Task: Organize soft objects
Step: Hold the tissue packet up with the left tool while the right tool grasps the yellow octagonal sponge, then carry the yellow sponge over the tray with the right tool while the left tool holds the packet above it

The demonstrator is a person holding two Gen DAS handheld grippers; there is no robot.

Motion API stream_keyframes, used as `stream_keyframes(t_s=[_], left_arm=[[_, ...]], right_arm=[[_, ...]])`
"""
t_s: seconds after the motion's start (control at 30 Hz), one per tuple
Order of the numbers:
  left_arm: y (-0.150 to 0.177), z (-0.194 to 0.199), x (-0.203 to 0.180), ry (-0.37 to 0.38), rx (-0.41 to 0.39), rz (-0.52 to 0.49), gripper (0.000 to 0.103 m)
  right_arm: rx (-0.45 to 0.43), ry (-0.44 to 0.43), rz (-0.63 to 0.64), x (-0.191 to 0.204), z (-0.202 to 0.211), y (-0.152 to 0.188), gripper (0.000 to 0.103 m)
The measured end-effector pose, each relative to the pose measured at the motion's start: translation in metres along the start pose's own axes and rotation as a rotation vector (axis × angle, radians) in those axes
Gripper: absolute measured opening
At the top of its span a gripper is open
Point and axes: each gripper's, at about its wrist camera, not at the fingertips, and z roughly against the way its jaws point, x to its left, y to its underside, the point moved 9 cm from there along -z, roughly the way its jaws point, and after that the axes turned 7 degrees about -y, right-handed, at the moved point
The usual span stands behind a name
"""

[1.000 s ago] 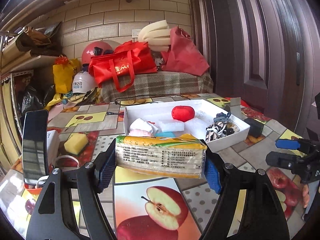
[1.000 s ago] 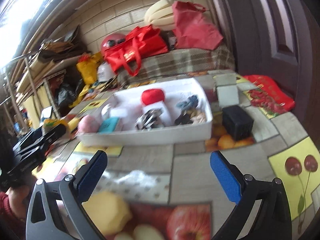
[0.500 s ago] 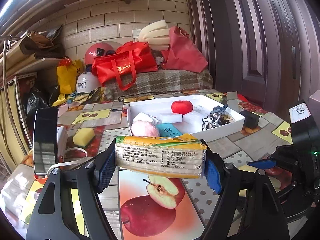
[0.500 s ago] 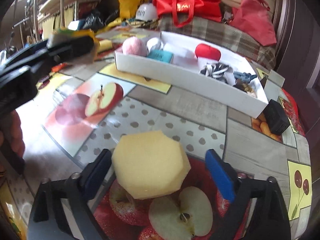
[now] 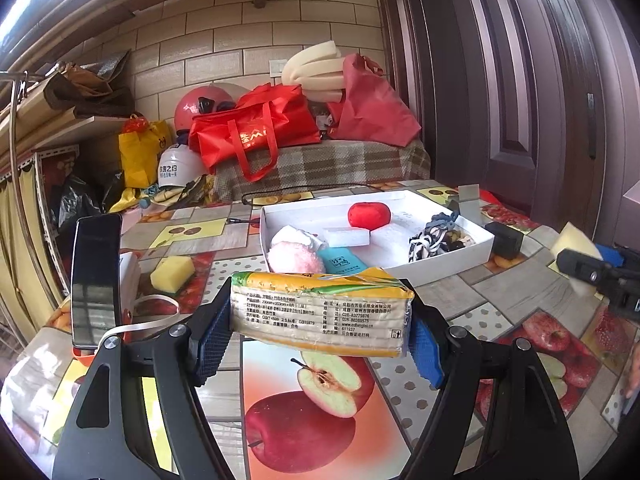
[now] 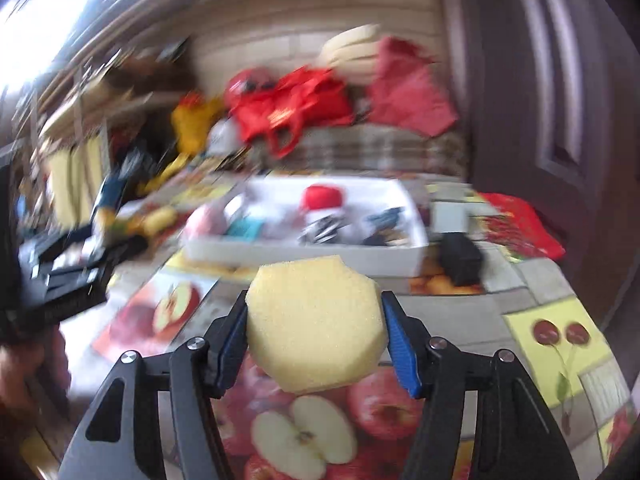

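On the fruit-print table (image 5: 440,300), far left, a phone (image 5: 95,280) stands upright on a holder, a yellow sponge block (image 5: 173,274) lying loose just beside it, not yet sorted. Centre: left gripper (image 5: 320,328) has its jaws pinching a tissue pack (image 5: 320,308) by the two short ends, held level above the table, short of the white tray (image 5: 472,256). Tray already holds a pink puff (image 5: 294,258), teal packet (image 5: 342,260), white block (image 5: 346,236), red cushion (image 5: 369,215) and a black-white cord bundle (image 5: 430,240). Right: right gripper (image 6: 316,340) has jaws clamped on a pale yellow sponge (image 6: 314,324), squeezed at both sides, lifted clear of the table; right view is motion-blurred, details behind unreliable. Black box (image 5: 505,240) sits just outside the tray's right corner. Step in hand looks like carrying both items to the tray. To do it well: one arm at a time so grippers don't cross, bring the tissue pack over the near wall with clearance, aim for the bare patch mid-tray behind the teal packet, lower before releasing. Sponge likely fits the right-rear area; keep the squeeze light, it will spring on release. Avoid knocking the near wall.
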Motion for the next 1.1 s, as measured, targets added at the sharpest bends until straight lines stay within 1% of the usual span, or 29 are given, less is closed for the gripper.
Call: stream_keyframes(t_s=[0.07, 0.17, 0.27, 0.47, 0.7, 0.87, 1.1], left_arm=[[0.0, 0.0, 0.001, -0.005, -0.001, -0.003, 0.077], [0.0, 0.0, 0.002, -0.007, 0.001, -0.003, 0.077], [0.0, 0.0, 0.002, -0.008, 0.002, -0.003, 0.077], [0.0, 0.0, 0.002, -0.009, 0.002, -0.003, 0.077], [0.003, -0.004, 0.01, -0.021, 0.016, 0.007, 0.077], [0.001, -0.01, 0.004, -0.009, 0.024, 0.011, 0.077], [-0.004, -0.025, -0.004, -0.018, 0.035, 0.0, 0.077]], right_arm=[[-0.031, 0.03, -0.065, -0.017, 0.005, -0.003, 0.062], [-0.032, 0.053, -0.09, -0.023, 0.003, -0.003, 0.062], [-0.033, 0.062, -0.05, -0.015, -0.002, -0.006, 0.062], [-0.027, 0.052, 0.053, 0.007, -0.007, -0.005, 0.062], [-0.027, 0.044, 0.073, 0.016, -0.014, -0.006, 0.063], [-0.017, 0.04, 0.073, 0.02, -0.024, -0.008, 0.063], [0.006, 0.049, 0.077, 0.02, -0.042, -0.012, 0.063]])
